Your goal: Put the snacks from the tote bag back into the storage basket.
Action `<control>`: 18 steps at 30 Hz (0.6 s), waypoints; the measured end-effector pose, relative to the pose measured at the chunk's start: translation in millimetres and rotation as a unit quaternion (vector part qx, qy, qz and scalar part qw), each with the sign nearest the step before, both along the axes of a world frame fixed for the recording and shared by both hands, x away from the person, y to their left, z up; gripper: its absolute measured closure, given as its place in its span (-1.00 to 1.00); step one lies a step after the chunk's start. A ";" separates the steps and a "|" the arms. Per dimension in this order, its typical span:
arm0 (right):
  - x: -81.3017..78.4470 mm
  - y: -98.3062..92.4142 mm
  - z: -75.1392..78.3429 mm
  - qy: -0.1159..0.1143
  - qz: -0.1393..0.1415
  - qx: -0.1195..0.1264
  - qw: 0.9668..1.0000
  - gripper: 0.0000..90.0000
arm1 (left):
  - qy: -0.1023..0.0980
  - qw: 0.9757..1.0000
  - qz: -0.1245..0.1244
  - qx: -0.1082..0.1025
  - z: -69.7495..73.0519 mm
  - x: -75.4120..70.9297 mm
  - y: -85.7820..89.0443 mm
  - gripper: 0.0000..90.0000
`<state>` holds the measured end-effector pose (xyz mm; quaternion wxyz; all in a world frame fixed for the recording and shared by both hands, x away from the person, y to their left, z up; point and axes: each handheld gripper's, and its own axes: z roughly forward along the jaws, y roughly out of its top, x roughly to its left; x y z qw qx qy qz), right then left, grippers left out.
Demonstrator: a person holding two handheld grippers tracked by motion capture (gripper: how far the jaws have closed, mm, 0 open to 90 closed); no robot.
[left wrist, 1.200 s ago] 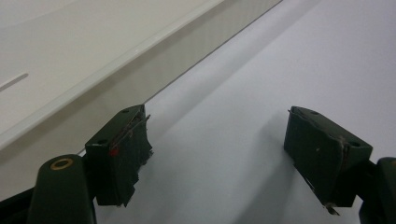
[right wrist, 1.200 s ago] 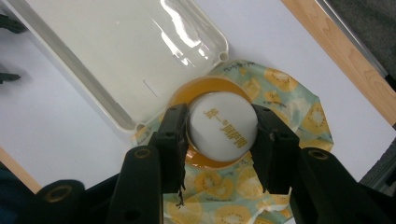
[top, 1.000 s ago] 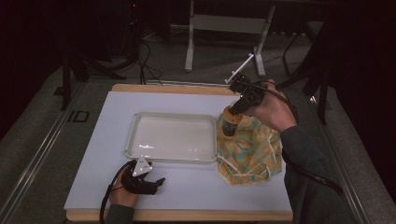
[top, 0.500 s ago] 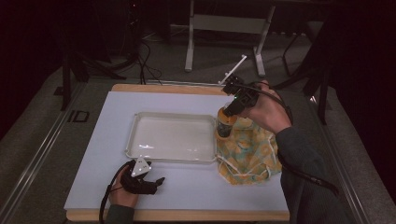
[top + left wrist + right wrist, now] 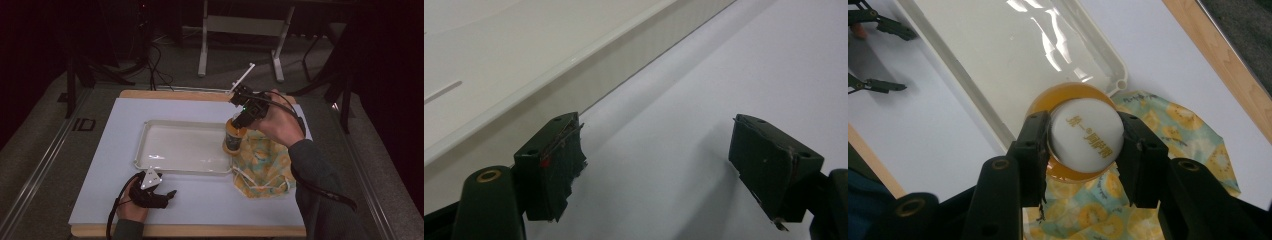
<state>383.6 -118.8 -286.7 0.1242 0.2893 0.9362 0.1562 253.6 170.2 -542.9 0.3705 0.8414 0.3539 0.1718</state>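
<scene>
1. Dark floor, trailing cables and metal stand legs lie behind my table point(image 5: 100, 165) in the high view; its top is white with a wooden edge. A shallow white tray point(image 5: 150, 131) sits mid-table, and a yellow-and-teal patterned cloth bag point(image 5: 262, 167) lies just beside the tray's right end. My right gripper point(image 5: 239, 122) points down from above and clamps the top of an orange bottle point(image 5: 232, 141), which stands upright at the tray's right rim, touching or just above the bag's edge; I cannot tell which. My left gripper point(image 5: 167, 195) rests on the white surface near the front edge, below the tray's left part, jaws spread and holding nothing.

2. Left gripper view: my two black jaws stand wide apart over bare white tabletop, nothing between them. The tray wall point(image 5: 574, 65) runs diagonally just beyond the jaw on the picture's left.

3. Right gripper view: my jaws squeeze the bottle's white cap point(image 5: 1087, 134) from both sides. Gold lettering in East Asian characters runs across the cap; I cannot read it. The orange shoulder shows around the cap, over the tray corner point(image 5: 1113, 82) and the bag point(image 5: 1168, 125) printed with citrus slices.
</scene>
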 end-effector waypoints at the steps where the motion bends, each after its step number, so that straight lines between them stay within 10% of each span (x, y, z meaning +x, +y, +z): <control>1: -0.4 1.0 -0.7 0.001 0.001 0.001 1.000 0.31 | 0.000 1.000 0.000 -0.001 -0.1 0.1 -0.3 -0.52; 18: -6.5 14.4 -13.0 0.003 0.012 0.009 1.000 0.31 | 0.002 1.000 0.000 0.002 -0.3 0.1 -1.0 -0.52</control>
